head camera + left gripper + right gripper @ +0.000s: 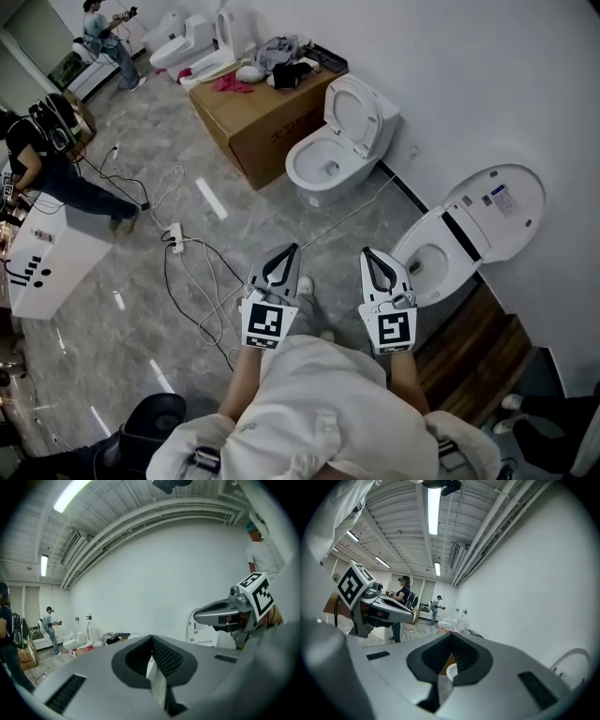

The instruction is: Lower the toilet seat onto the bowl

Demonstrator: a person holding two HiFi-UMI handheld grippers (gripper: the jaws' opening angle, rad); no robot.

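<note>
One toilet seat raised, leaning toward wall.

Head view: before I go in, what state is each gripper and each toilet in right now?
Left gripper: shut, empty.
Right gripper: shut, empty.
Near toilet: open, lid raised; not touched by either gripper.
Far toilet: open, seat raised.
</note>
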